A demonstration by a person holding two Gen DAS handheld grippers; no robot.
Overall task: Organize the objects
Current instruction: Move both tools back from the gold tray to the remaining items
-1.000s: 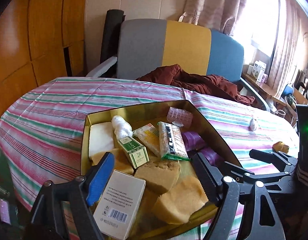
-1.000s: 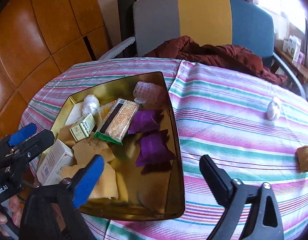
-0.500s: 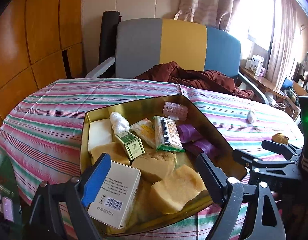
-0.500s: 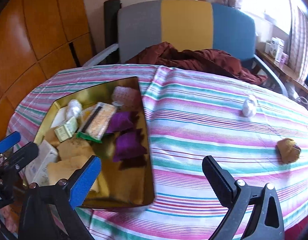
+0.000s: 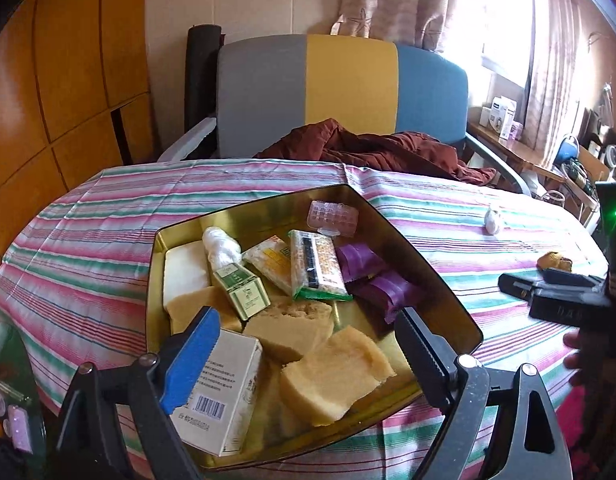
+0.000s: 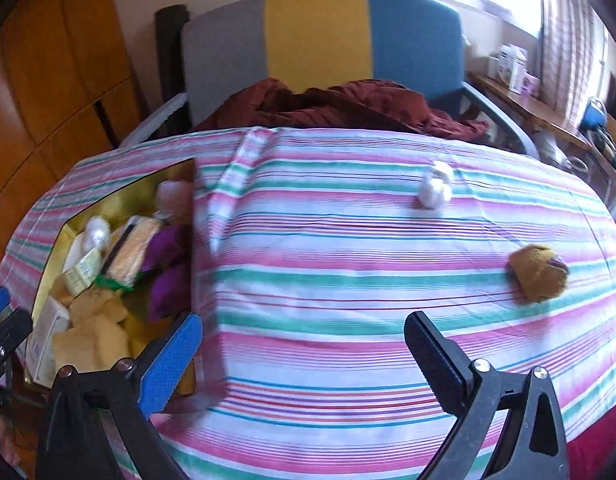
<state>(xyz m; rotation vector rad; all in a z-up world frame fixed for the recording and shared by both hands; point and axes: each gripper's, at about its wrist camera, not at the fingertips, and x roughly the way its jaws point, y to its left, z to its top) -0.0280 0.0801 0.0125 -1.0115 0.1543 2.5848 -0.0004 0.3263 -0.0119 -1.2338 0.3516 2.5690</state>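
A gold tin tray (image 5: 440,276) on the striped table holds several things: yellow sponge pieces (image 5: 332,372), a white box (image 5: 224,392), a green box (image 5: 240,290), snack packs (image 5: 316,266) and purple packets (image 5: 380,284). My left gripper (image 5: 304,354) is open and empty over the tray's near end. My right gripper (image 6: 304,354) is open and empty above bare cloth right of the tray (image 6: 194,184). A brown lump (image 6: 538,272) and a white ball (image 6: 434,188) lie loose on the cloth, ahead and right of it.
A grey, yellow and blue chair (image 5: 348,88) with a dark red garment (image 5: 372,150) stands behind the table. Wooden panels (image 5: 48,100) are on the left. A side shelf with boxes (image 5: 502,116) is at the right, under the window.
My right gripper has swung right, away from the tray, so the brown lump and white ball now sit nearer its view's middle. My left gripper has pulled back slightly from the tray.
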